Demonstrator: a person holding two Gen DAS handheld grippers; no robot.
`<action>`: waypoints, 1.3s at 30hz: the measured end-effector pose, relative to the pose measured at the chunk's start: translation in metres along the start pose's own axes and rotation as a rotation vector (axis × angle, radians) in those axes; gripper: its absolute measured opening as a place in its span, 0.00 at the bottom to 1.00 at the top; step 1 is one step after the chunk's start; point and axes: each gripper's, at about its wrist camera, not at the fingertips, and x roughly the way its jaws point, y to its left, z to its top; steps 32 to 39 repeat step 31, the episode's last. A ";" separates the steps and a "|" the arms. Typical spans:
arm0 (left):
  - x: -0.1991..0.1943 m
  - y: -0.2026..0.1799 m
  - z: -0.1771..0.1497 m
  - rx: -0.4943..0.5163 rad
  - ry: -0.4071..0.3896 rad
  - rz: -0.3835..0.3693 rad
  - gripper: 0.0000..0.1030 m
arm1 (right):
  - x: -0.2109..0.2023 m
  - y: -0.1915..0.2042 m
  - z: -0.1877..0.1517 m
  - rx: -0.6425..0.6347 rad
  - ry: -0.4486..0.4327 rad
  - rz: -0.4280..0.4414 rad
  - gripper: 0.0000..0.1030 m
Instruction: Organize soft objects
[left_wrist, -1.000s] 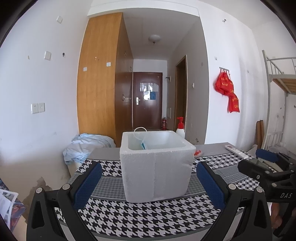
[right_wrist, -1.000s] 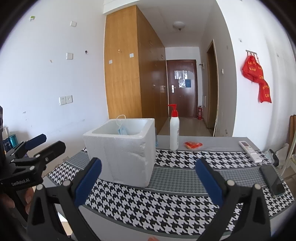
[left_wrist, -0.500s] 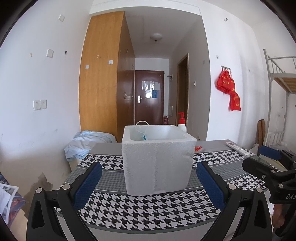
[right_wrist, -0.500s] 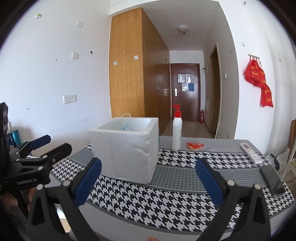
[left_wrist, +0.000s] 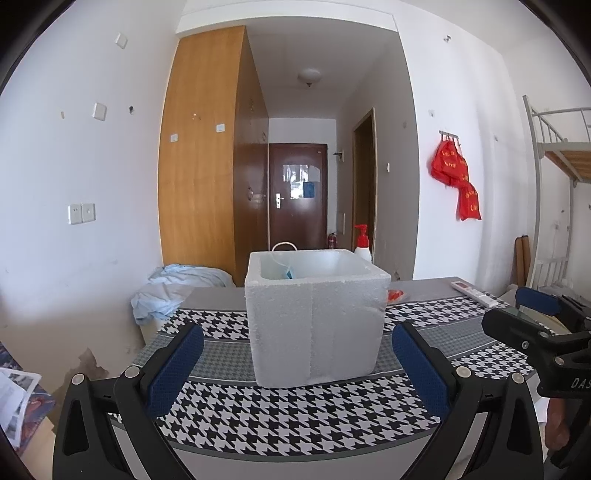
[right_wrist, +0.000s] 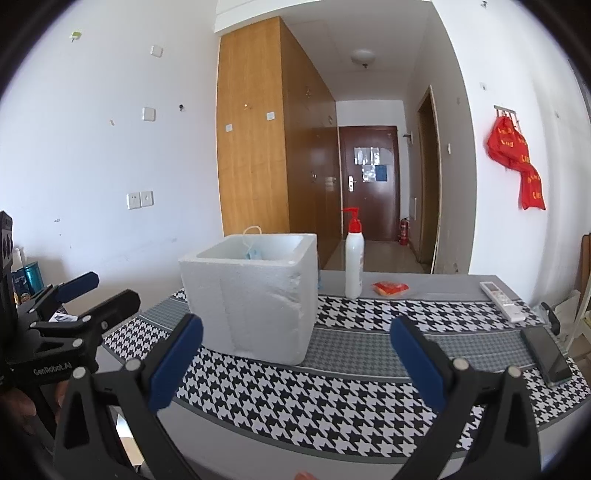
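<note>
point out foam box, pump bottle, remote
foam box (right_wrist: 258, 306): right wrist view, on its near side wall.
pump bottle (right_wrist: 354, 258): right wrist view, on its white body.
remote (right_wrist: 501, 300): right wrist view, on its top face, mid-length.

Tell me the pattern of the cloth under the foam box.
Black-and-white houndstooth tablecloth with finer grey check bands, clearest in the right wrist view.

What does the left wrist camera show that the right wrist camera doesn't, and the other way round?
Only the left wrist view shows the crumpled light blue cloth beside the table and the bunk bed frame. Only the right wrist view shows the black phone on the houndstooth tablecloth and the whole white pump bottle. Both show the white foam box with a face mask inside, the remote control and both open grippers.
</note>
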 end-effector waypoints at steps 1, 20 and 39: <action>0.000 -0.001 0.000 0.000 0.002 -0.002 0.99 | 0.000 0.000 0.000 -0.002 -0.001 -0.001 0.99; 0.002 -0.003 -0.001 0.013 0.010 -0.006 0.99 | 0.001 -0.001 0.001 -0.006 0.007 -0.006 0.99; 0.000 -0.004 -0.001 0.016 -0.001 -0.008 0.99 | 0.000 -0.003 0.000 0.000 0.007 -0.008 0.99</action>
